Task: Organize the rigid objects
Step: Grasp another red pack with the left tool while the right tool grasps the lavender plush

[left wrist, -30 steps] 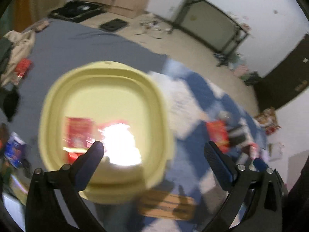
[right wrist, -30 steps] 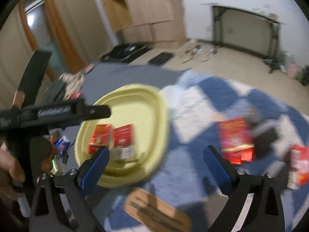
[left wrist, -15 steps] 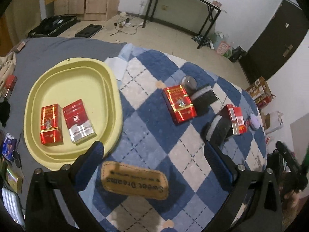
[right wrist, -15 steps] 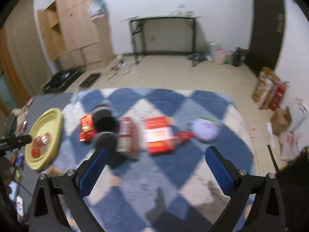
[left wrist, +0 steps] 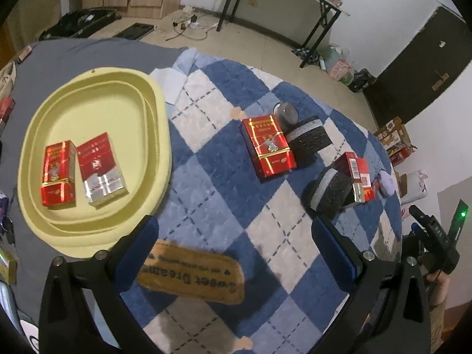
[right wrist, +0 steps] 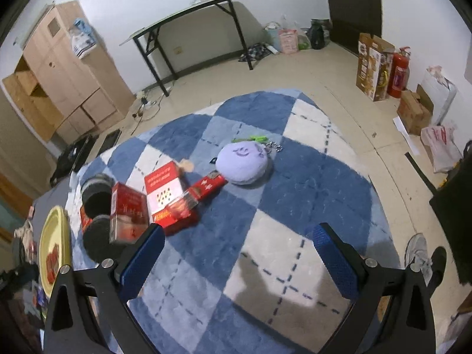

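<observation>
A yellow tray lies at the left on grey cloth and holds a red box and a red-and-silver box. On the blue checked rug, a red box and another red box lie among black round sponges. My left gripper is open and empty above the rug's near edge. My right gripper is open and empty above the rug, right of a pile of red boxes and the tray.
A purple plush toy lies on the rug beyond the boxes. A brown "Sweet Dreams" label sits at the rug's edge. A folding table, wooden cabinets and cartons stand around the room.
Both grippers have pulled back and up from the tray. The right view has swung right, from the tray to the pile of boxes and the plush toy. Both stay open.
</observation>
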Motion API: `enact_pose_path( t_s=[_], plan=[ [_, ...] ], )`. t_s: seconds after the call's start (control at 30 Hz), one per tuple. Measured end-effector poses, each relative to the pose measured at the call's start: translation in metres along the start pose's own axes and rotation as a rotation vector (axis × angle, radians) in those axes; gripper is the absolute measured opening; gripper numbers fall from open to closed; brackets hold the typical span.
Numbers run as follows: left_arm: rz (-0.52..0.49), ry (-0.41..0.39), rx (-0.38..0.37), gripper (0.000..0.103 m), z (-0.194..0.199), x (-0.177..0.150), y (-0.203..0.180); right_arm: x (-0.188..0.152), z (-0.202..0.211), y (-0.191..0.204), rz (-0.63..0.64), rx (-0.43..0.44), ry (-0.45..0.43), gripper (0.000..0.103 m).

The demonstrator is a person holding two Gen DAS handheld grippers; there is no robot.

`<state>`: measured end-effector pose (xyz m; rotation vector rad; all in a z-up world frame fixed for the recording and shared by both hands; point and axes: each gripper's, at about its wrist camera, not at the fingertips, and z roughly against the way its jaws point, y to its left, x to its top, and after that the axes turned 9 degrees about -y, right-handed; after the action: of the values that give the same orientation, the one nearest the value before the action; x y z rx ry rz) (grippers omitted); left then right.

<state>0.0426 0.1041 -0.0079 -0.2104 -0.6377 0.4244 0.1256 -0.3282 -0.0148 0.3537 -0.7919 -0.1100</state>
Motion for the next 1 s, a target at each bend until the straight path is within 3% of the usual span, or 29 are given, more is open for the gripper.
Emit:
enact_pose_path(
  t_s=[0.17, 0.43, 0.53, 0.87, 0.9, 1.0],
  plan=[
    [0.018, 0.058, 0.033, 0.103, -0.045, 0.008, -0.019, 0.020, -0.034, 0.002, -0.068, -0.018, -0.015, 0.100],
    [0.021, 0.109, 0.087, 0.103, -0.114, 0.020, -0.043, 0.043, -0.092, 0.002, -0.049, -0.058, -0.011, 0.096],
    [0.034, 0.101, 0.081, 0.103, -0.127, 0.025, -0.047, 0.045, -0.110, -0.010, -0.111, -0.051, 0.018, 0.096],
    [0.000, 0.129, 0.100, 0.102, -0.163, 0.026, -0.060, 0.053, -0.158, -0.011, -0.126, -0.031, 0.066, 0.097],
    [0.008, 0.130, 0.089, 0.100, -0.163, 0.027, -0.057, 0.052, -0.162, -0.007, -0.112, -0.027, 0.076, 0.097],
    [-0.028, 0.108, 0.106, 0.067, -0.155, 0.025, -0.049, 0.049, -0.168, 0.000, -0.081, -0.041, 0.096, 0.097]
  ],
)
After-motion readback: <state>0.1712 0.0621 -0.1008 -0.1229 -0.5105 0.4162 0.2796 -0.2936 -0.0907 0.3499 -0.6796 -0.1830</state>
